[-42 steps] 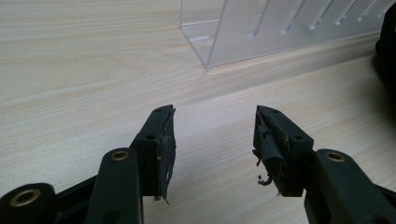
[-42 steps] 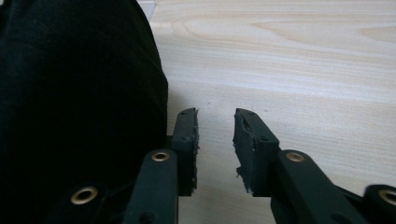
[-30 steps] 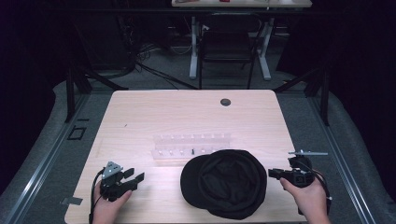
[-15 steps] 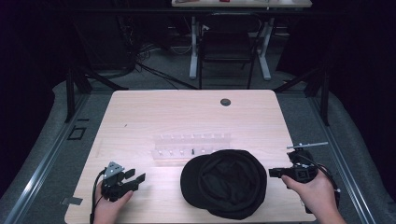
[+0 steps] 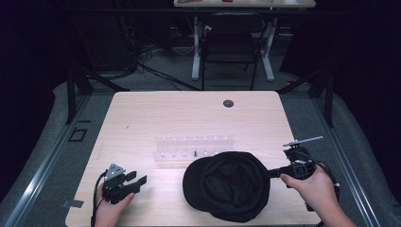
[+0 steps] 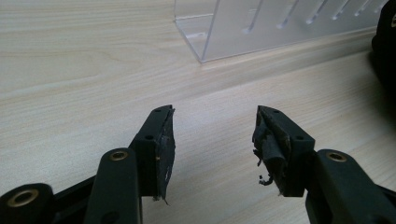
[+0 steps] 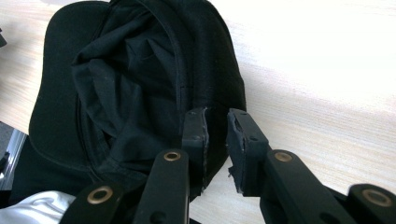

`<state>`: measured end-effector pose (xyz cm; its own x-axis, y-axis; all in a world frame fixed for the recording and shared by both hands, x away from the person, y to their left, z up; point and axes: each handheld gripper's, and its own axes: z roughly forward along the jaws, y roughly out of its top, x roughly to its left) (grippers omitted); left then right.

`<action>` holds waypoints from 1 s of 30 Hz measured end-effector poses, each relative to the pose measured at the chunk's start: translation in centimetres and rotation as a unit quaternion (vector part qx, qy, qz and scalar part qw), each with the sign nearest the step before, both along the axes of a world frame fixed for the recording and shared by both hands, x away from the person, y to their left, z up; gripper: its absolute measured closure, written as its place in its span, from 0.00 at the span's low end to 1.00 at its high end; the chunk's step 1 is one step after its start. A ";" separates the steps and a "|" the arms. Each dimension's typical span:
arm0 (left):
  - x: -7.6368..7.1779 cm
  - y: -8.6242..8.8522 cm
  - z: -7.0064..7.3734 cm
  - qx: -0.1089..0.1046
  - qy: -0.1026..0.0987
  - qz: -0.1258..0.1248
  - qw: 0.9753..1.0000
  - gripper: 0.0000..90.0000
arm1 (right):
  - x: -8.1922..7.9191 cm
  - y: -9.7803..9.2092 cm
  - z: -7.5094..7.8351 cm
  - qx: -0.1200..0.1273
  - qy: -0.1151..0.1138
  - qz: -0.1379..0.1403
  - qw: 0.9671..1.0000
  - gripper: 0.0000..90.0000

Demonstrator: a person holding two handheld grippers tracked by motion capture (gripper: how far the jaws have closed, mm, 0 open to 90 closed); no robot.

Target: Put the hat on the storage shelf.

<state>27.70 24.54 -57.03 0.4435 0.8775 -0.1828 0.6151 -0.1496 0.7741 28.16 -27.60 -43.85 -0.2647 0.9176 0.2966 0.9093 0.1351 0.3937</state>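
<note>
A black cap (image 5: 227, 187) lies on the wooden table (image 5: 189, 118) near its front edge, inside facing up. My right gripper (image 5: 273, 173) is at the cap's right rim. In the right gripper view the jaws (image 7: 218, 116) stand nearly together, straddling the rim of the cap (image 7: 130, 93), shut on the fabric. My left gripper (image 5: 139, 180) rests near the front left of the table, well left of the cap. Its jaws (image 6: 215, 116) are open, with bare wood between them.
A clear plastic rack (image 5: 194, 146) with small pegs stands just behind the cap, also ahead of the left gripper as the rack (image 6: 280, 28). A round hole (image 5: 228, 103) marks the far table side. A chair (image 5: 229, 47) stands beyond the table.
My right gripper has moved left to the cap's rim and closed on it. The left gripper has stayed where it was.
</note>
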 end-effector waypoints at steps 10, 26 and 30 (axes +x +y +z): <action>0.0 0.0 0.0 0.000 0.000 -0.002 1.000 0.53 | 0.5 1.0 -0.3 -0.011 0.020 0.012 1.000 0.84; 0.1 -0.1 -0.1 -0.002 -0.003 0.000 1.000 0.53 | 1.1 1.3 -1.4 -0.024 0.044 0.013 0.999 0.84; 0.1 0.0 0.0 -0.002 -0.002 -0.001 1.000 0.53 | 1.2 1.2 -1.6 -0.024 0.048 0.013 0.998 0.84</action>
<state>27.77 24.52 -57.07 0.4455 0.8762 -0.1839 0.6118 -0.1479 0.7770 29.38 -26.40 -45.50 -0.2613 0.9247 0.2770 0.9383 0.1759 0.2977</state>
